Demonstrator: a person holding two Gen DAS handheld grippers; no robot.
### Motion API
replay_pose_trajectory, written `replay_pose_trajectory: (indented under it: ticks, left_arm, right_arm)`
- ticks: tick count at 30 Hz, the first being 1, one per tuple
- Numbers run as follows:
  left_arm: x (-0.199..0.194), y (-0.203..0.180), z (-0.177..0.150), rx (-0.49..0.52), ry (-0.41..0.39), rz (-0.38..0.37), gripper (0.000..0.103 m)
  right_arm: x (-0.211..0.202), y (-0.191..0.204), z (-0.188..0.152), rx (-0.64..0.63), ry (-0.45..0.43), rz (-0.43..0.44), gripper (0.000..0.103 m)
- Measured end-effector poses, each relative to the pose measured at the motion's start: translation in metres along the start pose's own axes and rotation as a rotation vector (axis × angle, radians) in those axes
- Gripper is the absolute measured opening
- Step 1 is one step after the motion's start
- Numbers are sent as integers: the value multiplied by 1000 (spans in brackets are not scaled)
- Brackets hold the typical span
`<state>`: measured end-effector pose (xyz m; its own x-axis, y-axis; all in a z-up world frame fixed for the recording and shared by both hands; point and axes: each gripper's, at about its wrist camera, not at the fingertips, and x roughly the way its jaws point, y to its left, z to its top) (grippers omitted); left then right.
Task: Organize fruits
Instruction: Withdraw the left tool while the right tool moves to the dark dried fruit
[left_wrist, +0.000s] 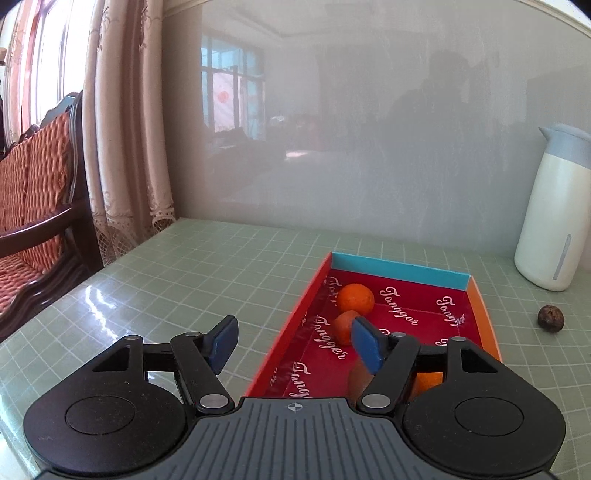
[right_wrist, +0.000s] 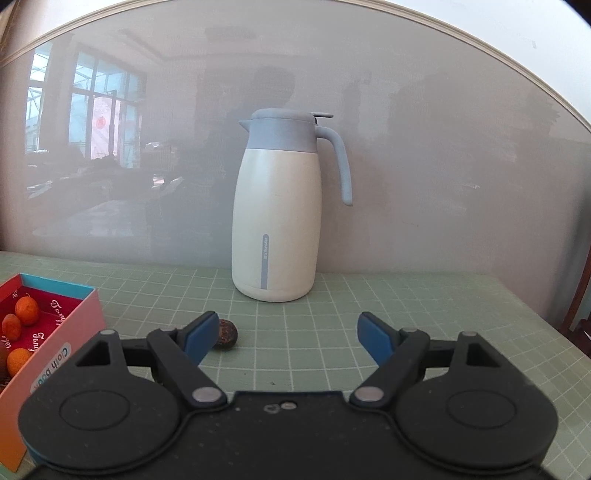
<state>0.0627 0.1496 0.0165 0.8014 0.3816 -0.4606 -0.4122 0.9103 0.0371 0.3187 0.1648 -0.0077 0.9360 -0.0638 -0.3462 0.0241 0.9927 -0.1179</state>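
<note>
A shallow red box (left_wrist: 400, 272) with a blue far wall lies on the green grid mat. Inside it are small orange fruits: one (left_wrist: 355, 299) at the far left, a second (left_wrist: 343, 326) partly behind my finger, a third (left_wrist: 428, 382) behind the linkage. My left gripper (left_wrist: 295, 343) is open over the box's left wall, holding nothing. A dark brown round fruit (left_wrist: 550, 317) lies on the mat right of the box. In the right wrist view this brown fruit (right_wrist: 227, 329) sits just past the left finger of my open, empty right gripper (right_wrist: 287, 334). The box (right_wrist: 70, 332) is at lower left.
A white jug with a blue-grey lid (right_wrist: 275, 221) stands against the glossy wall behind the brown fruit, and shows as the jug (left_wrist: 550, 221) at the right. A wooden chair with orange cushions (left_wrist: 33, 206) and a curtain (left_wrist: 125, 147) stand beyond the table's left edge.
</note>
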Motion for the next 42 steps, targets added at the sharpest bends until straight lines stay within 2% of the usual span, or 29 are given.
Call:
replay_pose_trajectory:
  ticks: [1,7,9,12,27,32,42]
  left_arm:
    - [-4,3,0,-2,-1,-2,68]
    - [-24,22,-6,-16,-4,20,84]
    - [-29,29,-8,-21,-2,34,95]
    - [-36,39,-12,-29,-7,54,103]
    - [-47,87,-29,-69,-6,132,103]
    - [-50,99,-31,-62,-23,158,103]
    - [-64,122,-36,-120,-97,228,103]
  right_arm:
    - [1,3,1,-3,0,4,82]
    - [3,19,0,-18,4,27,82]
    - [4,25,0,-27,8,36,82]
    - [4,36,-1,-43,8,49,82]
    - [21,87,-6,-120,43,104,83]
    - [31,96,-8,-133,60,96,83]
    - [63,96,-11,-136,115,43,83]
